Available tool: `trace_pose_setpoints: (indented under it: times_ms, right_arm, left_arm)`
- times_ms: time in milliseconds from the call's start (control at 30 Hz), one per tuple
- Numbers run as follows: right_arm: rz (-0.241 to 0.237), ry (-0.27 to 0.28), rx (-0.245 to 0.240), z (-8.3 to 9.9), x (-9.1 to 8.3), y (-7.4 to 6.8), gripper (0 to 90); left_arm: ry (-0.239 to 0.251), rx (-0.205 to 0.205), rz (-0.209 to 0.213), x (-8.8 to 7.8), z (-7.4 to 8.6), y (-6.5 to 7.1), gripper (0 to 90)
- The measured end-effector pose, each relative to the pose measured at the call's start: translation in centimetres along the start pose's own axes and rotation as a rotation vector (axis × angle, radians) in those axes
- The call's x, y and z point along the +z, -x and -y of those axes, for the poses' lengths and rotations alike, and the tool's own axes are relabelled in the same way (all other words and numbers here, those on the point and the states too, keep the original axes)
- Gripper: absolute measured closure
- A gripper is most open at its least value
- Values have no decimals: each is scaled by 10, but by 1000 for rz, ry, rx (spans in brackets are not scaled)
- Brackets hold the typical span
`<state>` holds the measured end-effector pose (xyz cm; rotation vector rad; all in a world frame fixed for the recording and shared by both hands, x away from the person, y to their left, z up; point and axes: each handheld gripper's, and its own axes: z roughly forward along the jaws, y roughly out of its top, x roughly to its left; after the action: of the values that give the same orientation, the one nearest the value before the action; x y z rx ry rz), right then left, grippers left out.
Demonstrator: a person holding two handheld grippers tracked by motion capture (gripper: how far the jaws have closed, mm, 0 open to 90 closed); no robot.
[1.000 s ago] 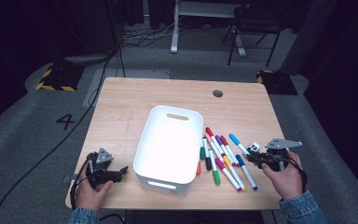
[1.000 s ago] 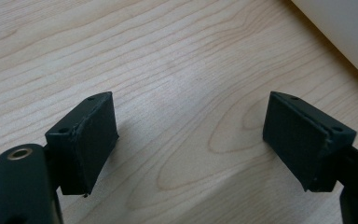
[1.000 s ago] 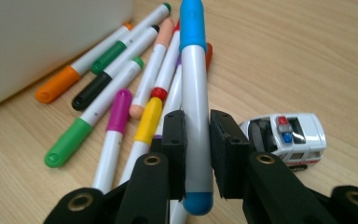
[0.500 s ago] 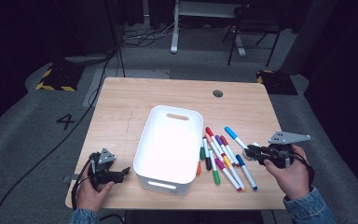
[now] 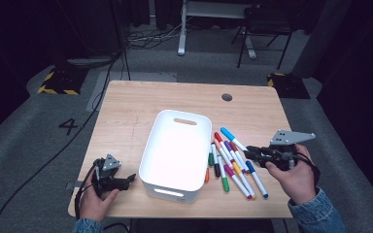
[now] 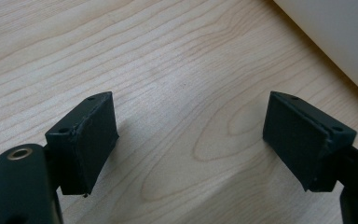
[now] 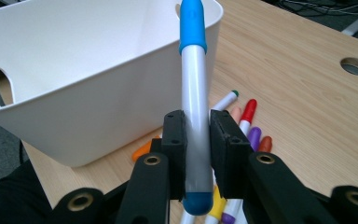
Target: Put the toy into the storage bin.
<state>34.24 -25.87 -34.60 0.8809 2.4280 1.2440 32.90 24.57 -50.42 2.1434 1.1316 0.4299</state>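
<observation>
right gripper (image 7: 197, 140) pinching blue marker (image 7: 194, 88), lifting it beside white bin (image 5: 175, 150) | left gripper (image 6: 191, 140) resting spread over table (image 5: 126, 111) | floor showing "4" (image 5: 69, 126)

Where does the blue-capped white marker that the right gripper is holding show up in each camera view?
High view: the blue-capped white marker lies right of centre, slanting from the right gripper toward the white plastic bin.
Left gripper view: not in it; open jaws over the wooden table.
Right gripper view: the marker stands upright at centre, clamped between the jaws.
Shared landmark: the white bin, also seen at and.
</observation>
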Motion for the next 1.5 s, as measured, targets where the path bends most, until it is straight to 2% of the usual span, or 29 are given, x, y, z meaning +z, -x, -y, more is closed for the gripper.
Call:
trace_pose_setpoints:
  times_ms: [133, 267, 367, 533, 600, 633, 1000, 1067, 1133, 1500]
  right_arm:
    - [-25, 0, -14, -8, 7, -5, 764]
    - [-63, -4, -54, -22, 21, -16, 765]
    - [-81, -4, -71, -29, 26, -22, 765]
    - [-105, 12, -89, -39, 32, -34, 765]
    - [-111, 2, -99, -42, 36, -37, 764]
    - [-115, 0, -93, -43, 39, -38, 764]
    - [-189, -20, -91, -55, 68, -49, 765]
    - [-209, -10, -82, -57, 72, -52, 764]
    - [-223, -6, -92, -60, 76, -55, 764]
    - [-248, -30, -93, -59, 95, -63, 764]
  left_arm:
    - [1, 1, -1, 0, 0, 0, 179]
    - [0, 2, -2, 0, 0, 0, 178]
    - [-2, -9, 11, 0, 0, 1, 179]
    - [1, -1, -2, 0, 0, 0, 178]
    - [-7, -10, 11, 0, 0, 0, 176]
    - [-4, -5, 1, 1, -1, 0, 172]
    - [-6, -10, 9, 4, -4, 1, 159]
    - [-6, -10, 8, 4, -4, 1, 159]
    - [-6, -10, 10, 4, -4, 2, 159]
    - [-7, -9, 9, 4, -4, 1, 159]
